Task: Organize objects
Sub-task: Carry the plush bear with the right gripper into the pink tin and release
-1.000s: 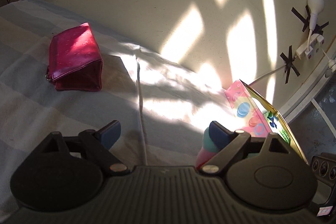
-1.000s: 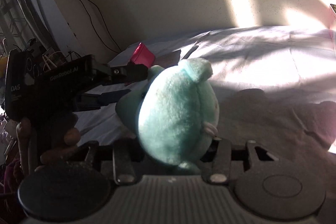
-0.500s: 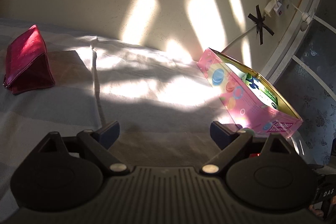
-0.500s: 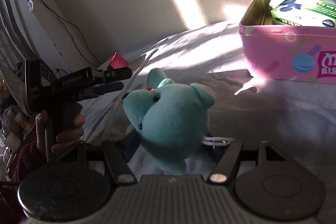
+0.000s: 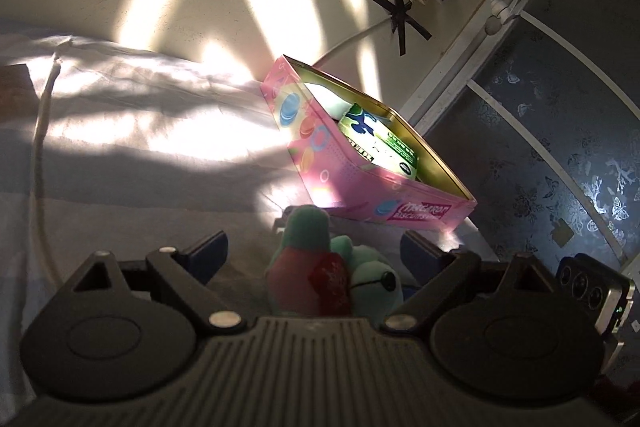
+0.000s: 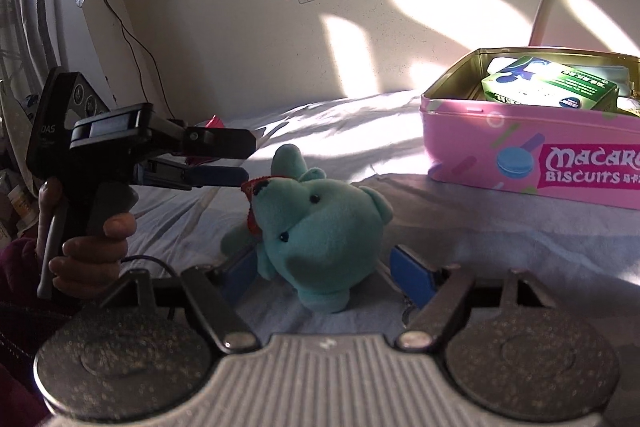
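**One tin, one plush, two grippers on the bed**

One pink biscuit tin (image 6: 532, 163) sits open, no lid on it, on the sheet-covered bed (image 6: 460, 227) near the wall. Inside: one green box (image 6: 550, 89) lying tilted on top, plus something pale teal behind it, can't tell what. One teal plush toy (image 6: 320, 227) with a red collar lies on the bed in front of the tin, apart from it.

Right hand-held gripper (image 6: 324, 271): jaws opening, plush between the blue pads, pads clear of it on both sides, not gripping.

Left hand-held gripper (image 5: 314, 251): jaws spread wide, nothing held; plush sits low between its fingers in the left wrist view. From the right wrist view its tips are just beside the plush's collar; a hand (image 6: 90, 247) grips the handle.
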Demonstrator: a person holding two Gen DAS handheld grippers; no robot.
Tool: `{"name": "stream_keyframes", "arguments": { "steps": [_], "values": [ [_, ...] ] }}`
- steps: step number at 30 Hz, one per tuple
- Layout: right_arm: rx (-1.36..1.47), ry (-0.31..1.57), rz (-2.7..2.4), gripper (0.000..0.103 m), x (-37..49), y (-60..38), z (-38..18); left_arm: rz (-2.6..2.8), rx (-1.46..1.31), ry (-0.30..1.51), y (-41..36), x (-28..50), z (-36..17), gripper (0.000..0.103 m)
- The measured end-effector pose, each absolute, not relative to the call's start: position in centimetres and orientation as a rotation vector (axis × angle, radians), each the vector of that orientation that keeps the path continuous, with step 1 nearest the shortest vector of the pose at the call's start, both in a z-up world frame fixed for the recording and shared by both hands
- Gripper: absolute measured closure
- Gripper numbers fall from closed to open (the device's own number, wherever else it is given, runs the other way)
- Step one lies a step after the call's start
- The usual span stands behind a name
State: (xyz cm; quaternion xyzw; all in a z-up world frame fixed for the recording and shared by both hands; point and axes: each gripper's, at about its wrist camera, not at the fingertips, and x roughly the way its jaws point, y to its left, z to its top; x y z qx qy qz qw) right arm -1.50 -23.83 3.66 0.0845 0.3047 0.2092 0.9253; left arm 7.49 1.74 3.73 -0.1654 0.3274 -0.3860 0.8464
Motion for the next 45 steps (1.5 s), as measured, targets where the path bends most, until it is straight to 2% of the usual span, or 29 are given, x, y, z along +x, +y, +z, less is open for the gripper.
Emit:
{"name": "stream_keyframes", "arguments": {
  "steps": [8, 10, 11, 15, 20, 24, 32, 36, 39, 42, 45],
  "values": [
    [0.165, 0.625, 0.447, 0.027, -0.5, -24.1, 2.9, -0.808, -0.262, 0.788, -1.1, 6.8, 2.1, 0.011],
    [0.157, 0.630, 0.465, 0.029, 0.1, -23.7, 2.6, -0.805, -0.270, 0.849, -1.8, 7.2, 1.1, 0.020],
    [0.156, 0.634, 0.479, 0.036, 0.3, -23.5, 2.5, -0.795, -0.262, 0.835, -2.0, 7.0, 1.2, 0.020],
    [0.132, 0.543, 0.452, 0.040, -0.3, -24.1, 3.4, -0.800, -0.184, 0.773, -3.8, 6.6, 3.6, 0.021],
    [0.120, 0.363, 0.355, 0.039, -1.6, -27.6, 6.3, -0.866, -0.125, 0.694, -8.2, 7.2, 7.3, 0.021],
    [0.118, 0.282, 0.223, 0.038, -1.9, -31.6, 7.8, -0.940, -0.027, 0.645, -14.5, 8.5, 9.4, 0.020],
    [0.219, 0.236, 0.005, 0.038, 0.2, -40.3, 7.8, -1.037, 0.094, 0.609, -25.8, 11.4, 10.3, 0.020],
    [0.218, 0.260, -0.064, 0.038, 2.6, -42.8, 6.7, -1.015, 0.141, 0.609, -29.0, 12.8, 9.4, 0.018],
    [0.192, 0.278, -0.120, 0.035, 4.3, -43.2, 5.6, -0.970, 0.172, 0.615, -30.3, 13.6, 8.6, 0.016],
    [0.177, 0.263, -0.189, 0.021, 4.8, -43.2, 4.4, -0.917, 0.185, 0.609, -30.5, 13.6, 7.8, 0.013],
    [0.177, 0.248, -0.202, 0.017, 4.5, -43.4, 4.1, -0.900, 0.176, 0.583, -29.9, 12.9, 7.6, 0.011]
  ]
}}
